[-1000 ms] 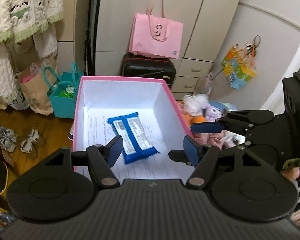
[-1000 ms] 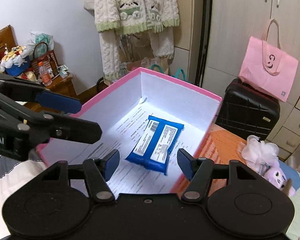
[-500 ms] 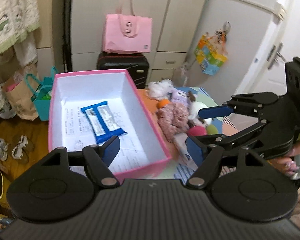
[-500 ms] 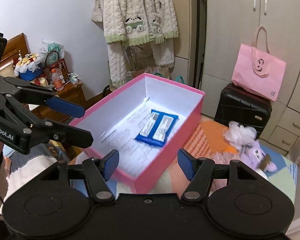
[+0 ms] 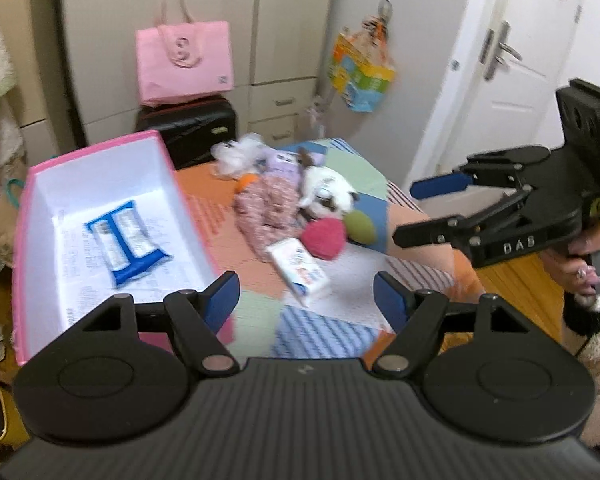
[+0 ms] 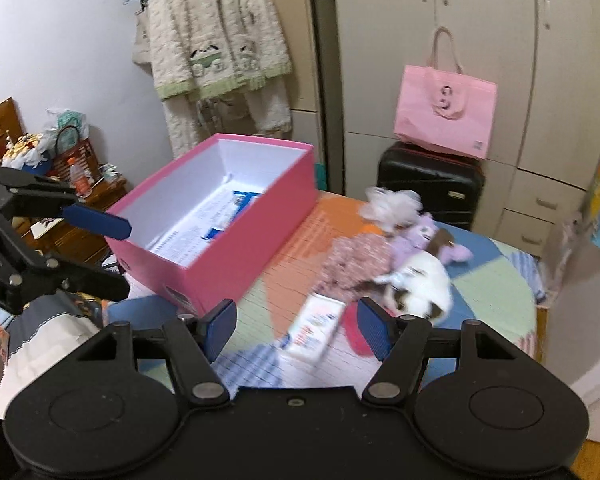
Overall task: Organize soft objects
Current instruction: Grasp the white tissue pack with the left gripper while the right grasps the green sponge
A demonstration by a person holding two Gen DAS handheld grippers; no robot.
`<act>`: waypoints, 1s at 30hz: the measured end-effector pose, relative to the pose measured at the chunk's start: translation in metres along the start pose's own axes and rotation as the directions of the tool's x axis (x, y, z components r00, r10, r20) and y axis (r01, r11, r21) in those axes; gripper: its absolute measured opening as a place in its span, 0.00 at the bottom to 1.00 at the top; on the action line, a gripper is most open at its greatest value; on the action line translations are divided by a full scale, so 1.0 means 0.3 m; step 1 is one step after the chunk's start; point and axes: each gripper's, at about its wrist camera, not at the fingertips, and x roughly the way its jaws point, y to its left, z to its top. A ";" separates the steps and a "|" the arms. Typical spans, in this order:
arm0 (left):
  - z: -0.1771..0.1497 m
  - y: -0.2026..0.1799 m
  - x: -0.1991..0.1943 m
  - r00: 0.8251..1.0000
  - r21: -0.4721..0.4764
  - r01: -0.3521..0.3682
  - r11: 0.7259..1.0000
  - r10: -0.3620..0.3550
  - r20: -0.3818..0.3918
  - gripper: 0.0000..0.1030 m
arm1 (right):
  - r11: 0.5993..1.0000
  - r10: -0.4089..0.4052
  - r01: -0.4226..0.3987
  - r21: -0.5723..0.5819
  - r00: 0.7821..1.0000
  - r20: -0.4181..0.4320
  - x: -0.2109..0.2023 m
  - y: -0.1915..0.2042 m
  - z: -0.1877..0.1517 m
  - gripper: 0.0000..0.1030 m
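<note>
Here, my left gripper (image 5: pixel 305 295) sits at the bottom centre of its own view, blue-padded fingers (image 5: pixel 220 300) spread wide with nothing between them. My right gripper (image 6: pixel 296 326) is the same in its view: wide apart and empty. Each tool also shows in the other's camera, the right one at the right edge of the left view (image 5: pixel 432 210), the left one at the left edge of the right view (image 6: pixel 100 248), both splayed.

A pink box (image 5: pixel 20 240) with white inner walls stands on a patchwork-covered table (image 5: pixel 324 336), at the left of the left view and centre-left of the right view (image 6: pixel 236 252). A blue pack (image 5: pixel 126 246) lies flat on printed paper inside it; in the right view only a strip of the pack (image 6: pixel 236 210) shows over the near wall.

The soft things lie in a loose pile on the table, outside the box, in the middle of the left view. Farthest back is a white fluffy piece (image 5: pixel 236 152), then a purple plush (image 5: pixel 284 160), a pink speckled cloth (image 5: pixel 264 208) and a white and brown plush (image 5: pixel 328 192). In front of those are a red pad (image 5: pixel 324 236) touching a green ball (image 5: pixel 360 226). A white tissue pack (image 5: pixel 300 272) lies nearest my left gripper, just beside the cloth. In the right view this pack (image 6: pixel 316 328) appears between my right fingers, blurred, on the table beyond them.

Behind the table, a pink bag (image 6: pixel 446 112) rests on a black suitcase (image 6: pixel 428 184).
</note>
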 end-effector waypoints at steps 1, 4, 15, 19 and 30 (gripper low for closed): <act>-0.002 -0.011 0.015 1.000 0.006 0.009 1.000 -0.009 -0.006 0.71 | 1.000 -0.002 0.002 0.001 1.000 0.001 -0.006 -0.015 -0.014 0.69; -0.011 -0.043 0.065 1.000 0.028 0.017 0.999 -0.016 -0.021 0.71 | 1.000 -0.004 0.004 -0.004 1.000 0.005 -0.009 -0.053 -0.051 0.69; -0.033 -0.107 0.285 0.999 0.064 0.012 0.998 -0.010 -0.031 0.71 | 1.000 0.027 -0.026 -0.005 0.982 0.185 0.086 -0.234 -0.201 0.70; -0.040 -0.124 0.377 0.997 0.080 -0.072 0.994 0.072 0.004 0.71 | 0.997 -0.081 0.082 0.005 0.975 0.205 0.153 -0.294 -0.212 0.70; -0.043 -0.109 0.605 0.983 0.010 -0.181 0.983 0.182 -0.019 0.71 | 0.999 -0.027 0.023 0.031 0.989 0.144 0.314 -0.383 -0.261 0.63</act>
